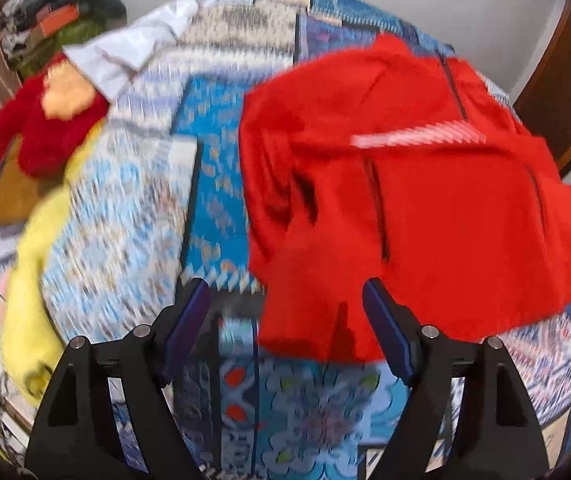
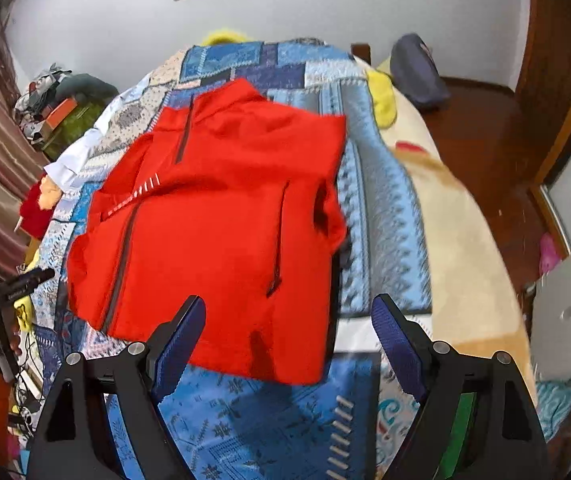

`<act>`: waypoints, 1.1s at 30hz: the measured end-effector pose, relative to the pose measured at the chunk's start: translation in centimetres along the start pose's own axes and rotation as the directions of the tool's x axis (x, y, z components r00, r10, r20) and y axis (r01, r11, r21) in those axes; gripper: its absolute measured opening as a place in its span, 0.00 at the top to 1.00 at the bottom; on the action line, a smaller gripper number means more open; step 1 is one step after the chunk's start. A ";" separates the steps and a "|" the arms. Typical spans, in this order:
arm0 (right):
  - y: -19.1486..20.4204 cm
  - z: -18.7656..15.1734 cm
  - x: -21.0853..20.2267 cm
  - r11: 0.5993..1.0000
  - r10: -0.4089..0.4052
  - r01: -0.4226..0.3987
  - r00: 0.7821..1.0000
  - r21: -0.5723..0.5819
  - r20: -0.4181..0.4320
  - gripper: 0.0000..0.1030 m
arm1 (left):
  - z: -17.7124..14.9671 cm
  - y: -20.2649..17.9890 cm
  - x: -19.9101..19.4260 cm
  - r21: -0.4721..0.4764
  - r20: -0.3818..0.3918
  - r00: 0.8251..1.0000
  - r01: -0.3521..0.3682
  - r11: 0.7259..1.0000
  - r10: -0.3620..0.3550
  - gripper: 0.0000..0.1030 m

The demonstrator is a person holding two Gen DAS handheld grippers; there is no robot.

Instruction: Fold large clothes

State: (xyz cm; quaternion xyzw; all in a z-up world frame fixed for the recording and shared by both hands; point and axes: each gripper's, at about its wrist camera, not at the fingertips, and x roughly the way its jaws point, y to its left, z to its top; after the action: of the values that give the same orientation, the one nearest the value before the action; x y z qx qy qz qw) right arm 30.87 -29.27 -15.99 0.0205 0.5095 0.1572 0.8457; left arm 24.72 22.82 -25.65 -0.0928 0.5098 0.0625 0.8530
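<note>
A bright red zip jacket (image 1: 425, 208) lies spread on a blue patterned bedspread (image 1: 213, 152), sleeves folded in. It also shows in the right wrist view (image 2: 213, 224), chest up, zipper running toward the collar. My left gripper (image 1: 285, 296) is open and empty, hovering over the jacket's near left hem. My right gripper (image 2: 287, 316) is open and empty, above the jacket's near hem. The left wrist view is blurred by motion.
A white garment (image 1: 125, 56), a red and orange garment (image 1: 45, 128) and a yellow garment (image 1: 33, 280) lie left of the jacket. A cluttered shelf (image 2: 57, 104) stands at the far left. A wooden floor (image 2: 485, 136) and door lie right of the bed (image 2: 457, 240).
</note>
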 end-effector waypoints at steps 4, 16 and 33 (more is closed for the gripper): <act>-0.3 -1.3 1.8 0.999 0.007 -0.005 0.999 0.040 -0.039 0.20 | -1.9 0.3 2.6 -0.035 -0.076 0.997 0.029 0.999 -0.032 0.24; 1.2 -2.6 6.7 0.989 0.128 -0.116 0.980 0.087 -0.155 0.82 | -1.6 -2.3 5.5 -0.031 -0.133 0.982 0.133 0.991 -0.136 0.84; 5.4 6.5 0.0 0.988 0.152 -0.149 0.985 -0.046 0.080 0.92 | 7.9 -5.1 -6.4 0.075 0.205 0.973 0.097 0.992 -0.110 0.96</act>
State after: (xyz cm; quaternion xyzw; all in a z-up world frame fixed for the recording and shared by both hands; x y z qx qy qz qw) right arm 35.20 -23.30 -11.83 0.0487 0.4675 0.2297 0.8522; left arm 29.45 19.52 -15.88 -0.0845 0.4139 0.0109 0.9063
